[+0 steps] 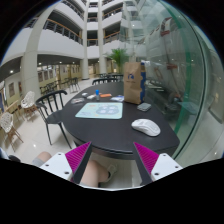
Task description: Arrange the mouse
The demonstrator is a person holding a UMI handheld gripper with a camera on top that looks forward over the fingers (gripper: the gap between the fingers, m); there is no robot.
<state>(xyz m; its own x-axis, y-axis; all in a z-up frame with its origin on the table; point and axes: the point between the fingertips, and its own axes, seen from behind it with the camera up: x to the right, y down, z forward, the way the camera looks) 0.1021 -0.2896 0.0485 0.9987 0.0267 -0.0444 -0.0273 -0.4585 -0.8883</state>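
White and glossy, the mouse [146,126] lies on the dark round table [70,122], close to the table's near edge and resting on its own. I see it ahead of my gripper [113,160] and off to the right, beyond the right fingertip, touching neither finger. The gripper is released: its two fingers stand spread wide apart with their magenta pads [76,158] facing inward, and nothing sits between them but floor and the table's rim.

Taking the mouse as my mark, a pale blue mouse mat [100,111] lies flat on the table to its left and slightly farther from me, well apart from it. Behind the mouse, farther across the table, stands an upright brown paper bag [133,82], and just in front of that bag lies a small grey flat thing [145,106] I cannot make out. Left of the bag I see a few small items on the tabletop, too small to tell. A dark chair [52,101] stands at the table's left side, far from the mouse. Beyond all this rises a bright multi-storey atrium with a green plant [119,58] behind the bag
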